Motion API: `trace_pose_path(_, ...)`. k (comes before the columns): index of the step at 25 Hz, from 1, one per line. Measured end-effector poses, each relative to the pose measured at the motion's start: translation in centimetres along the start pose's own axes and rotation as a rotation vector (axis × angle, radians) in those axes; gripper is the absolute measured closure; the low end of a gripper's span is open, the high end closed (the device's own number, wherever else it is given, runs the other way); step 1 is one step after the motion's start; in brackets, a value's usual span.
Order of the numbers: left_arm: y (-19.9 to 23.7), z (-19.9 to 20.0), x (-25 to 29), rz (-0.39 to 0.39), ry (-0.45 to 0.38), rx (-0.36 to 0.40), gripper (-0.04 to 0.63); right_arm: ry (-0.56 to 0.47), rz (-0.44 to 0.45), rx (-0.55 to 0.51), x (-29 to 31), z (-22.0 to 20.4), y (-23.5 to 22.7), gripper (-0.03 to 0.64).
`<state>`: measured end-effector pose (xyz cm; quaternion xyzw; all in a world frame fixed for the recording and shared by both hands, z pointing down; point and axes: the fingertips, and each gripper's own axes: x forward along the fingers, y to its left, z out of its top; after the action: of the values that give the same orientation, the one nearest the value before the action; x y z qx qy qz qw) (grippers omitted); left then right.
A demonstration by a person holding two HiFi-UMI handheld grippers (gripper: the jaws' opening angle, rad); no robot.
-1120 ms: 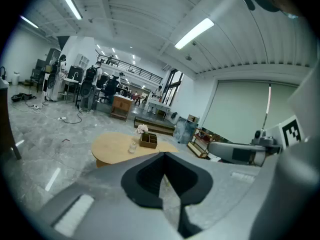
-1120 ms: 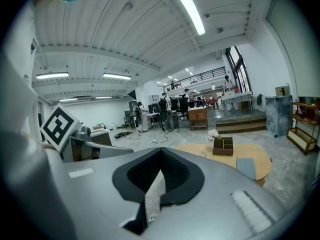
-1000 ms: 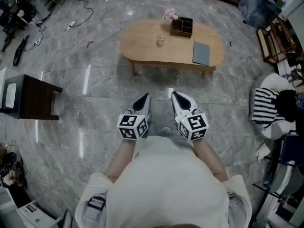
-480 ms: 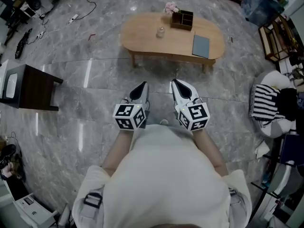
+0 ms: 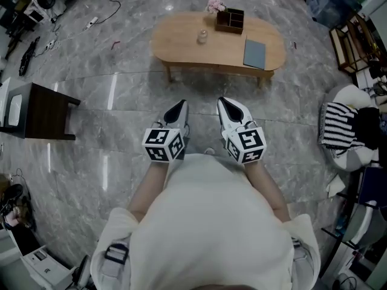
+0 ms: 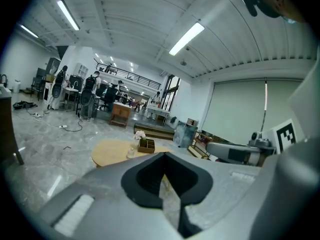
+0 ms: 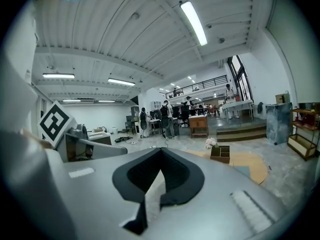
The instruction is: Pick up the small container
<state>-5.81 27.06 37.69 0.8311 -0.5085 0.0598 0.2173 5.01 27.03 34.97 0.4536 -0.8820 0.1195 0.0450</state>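
The small clear container point(image 5: 202, 36) stands on an oval wooden table point(image 5: 181, 47) across the floor, well ahead of both grippers. In the left gripper view the container point(image 6: 131, 153) shows small, just left of the jaws. My left gripper point(image 5: 176, 110) and right gripper point(image 5: 228, 106) are held side by side in front of the person's body, pointing toward the table. Both are shut with nothing between the jaws, as seen on the left gripper point(image 6: 164, 155) and the right gripper point(image 7: 160, 151). The right gripper view does not show the container.
On the table are a dark wooden organizer box point(image 5: 230, 19), pink flowers point(image 5: 214, 5) and a grey-blue book point(image 5: 254, 52). A dark side table point(image 5: 37, 110) stands at the left. A chair with striped cloth point(image 5: 341, 132) is at the right. Marble floor point(image 5: 121, 107) lies between me and the table.
Both grippers sit slightly higher in the head view, still side by side and shut. The table has shifted a little toward the top of the picture.
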Motion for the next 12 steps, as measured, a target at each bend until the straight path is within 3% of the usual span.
trace_pose_path(12,0.8,0.0,0.9,0.002,0.014,-0.024,0.594,0.011,-0.033,0.062,1.3,-0.4,-1.2,0.618)
